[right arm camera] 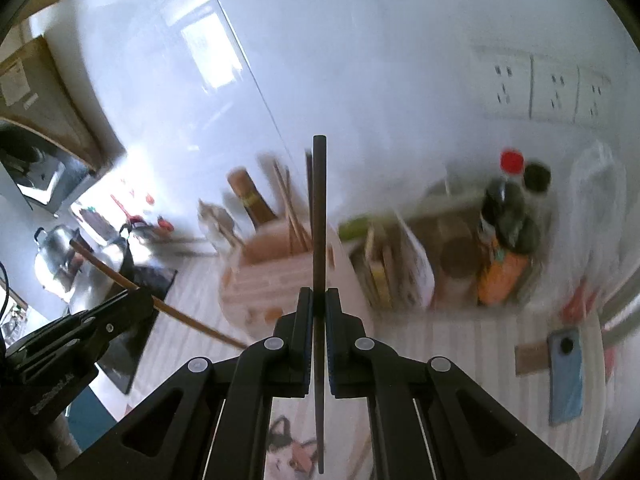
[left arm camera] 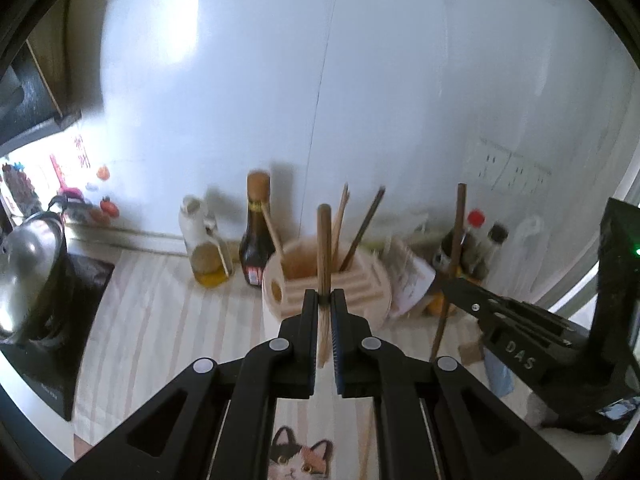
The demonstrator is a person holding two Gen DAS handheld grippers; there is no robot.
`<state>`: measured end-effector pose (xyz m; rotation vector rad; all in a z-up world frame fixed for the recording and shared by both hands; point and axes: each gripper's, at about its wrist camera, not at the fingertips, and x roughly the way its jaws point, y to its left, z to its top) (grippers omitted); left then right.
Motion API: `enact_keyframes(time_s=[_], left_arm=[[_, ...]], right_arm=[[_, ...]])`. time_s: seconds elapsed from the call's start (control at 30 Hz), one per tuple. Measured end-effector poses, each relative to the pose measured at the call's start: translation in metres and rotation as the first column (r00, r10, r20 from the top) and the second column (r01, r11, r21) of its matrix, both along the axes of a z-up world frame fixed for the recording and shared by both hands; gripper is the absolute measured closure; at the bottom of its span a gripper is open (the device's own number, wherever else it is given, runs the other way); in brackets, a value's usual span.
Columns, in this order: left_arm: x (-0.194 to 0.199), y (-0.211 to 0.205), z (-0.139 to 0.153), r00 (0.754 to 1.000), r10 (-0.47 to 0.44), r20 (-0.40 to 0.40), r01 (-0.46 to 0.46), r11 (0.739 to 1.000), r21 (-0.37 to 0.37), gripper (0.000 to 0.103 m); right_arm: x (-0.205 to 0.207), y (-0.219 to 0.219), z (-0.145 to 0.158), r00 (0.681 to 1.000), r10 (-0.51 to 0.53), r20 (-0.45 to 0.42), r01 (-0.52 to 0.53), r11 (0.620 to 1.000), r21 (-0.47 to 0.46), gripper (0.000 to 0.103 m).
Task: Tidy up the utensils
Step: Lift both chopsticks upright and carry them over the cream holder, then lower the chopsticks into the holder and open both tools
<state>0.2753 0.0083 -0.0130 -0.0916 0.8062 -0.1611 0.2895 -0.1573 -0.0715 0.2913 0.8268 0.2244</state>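
My left gripper is shut on a light wooden chopstick held upright, just in front of the pale pink utensil holder. My right gripper is shut on a dark chopstick held upright, in front of the same holder. The holder has several chopsticks standing in it. In the left wrist view the right gripper shows at the right with its dark chopstick. In the right wrist view the left gripper shows at the left with its chopstick.
Oil and sauce bottles stand behind the holder by the white wall. More bottles and a box are to the right. A steel pot sits on a stove at left. A blue phone lies on the striped cloth. Another chopstick lies on the cloth.
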Motion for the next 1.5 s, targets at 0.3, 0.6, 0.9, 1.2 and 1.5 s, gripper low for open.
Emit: enact_keyframes(time_s=[0.3,0.6,0.9,1.2,1.5], left_arm=[[0.022,0.004,0.046,0.996,0.008,0.091,-0.006,1.000,-0.025,0.099],[0.051,0.007,0.063,0.990,0.024,0.139,-0.022,1.000,-0.016,0.099],[0.098,0.015,0.044,0.995,0.025,0.097,-0.025,1.000,-0.001,0.099],[0.122,0.014,0.003,1.000,0.003,-0.003,-0.003,1.000,0.019,0.099],[0.125,0.016,-0.015,0.998,0.003,-0.062,-0.003,1.000,-0.002,0.099]], right_arm=[[0.038,0.006,0.048,0.993,-0.023,0.116,0.020,0.999,0.025,0.097],[0.077,0.000,0.073,0.977,-0.086,0.195,0.077,0.996,0.055,0.097],[0.116,0.008,0.063,0.952,-0.145,0.269,0.132,0.989,0.066,0.097],[0.133,0.024,0.027,0.948,-0.110,0.300,0.109,0.994,0.018,0.097],[0.118,0.029,0.008,0.949,-0.054,0.310,0.061,0.998,-0.013,0.097]])
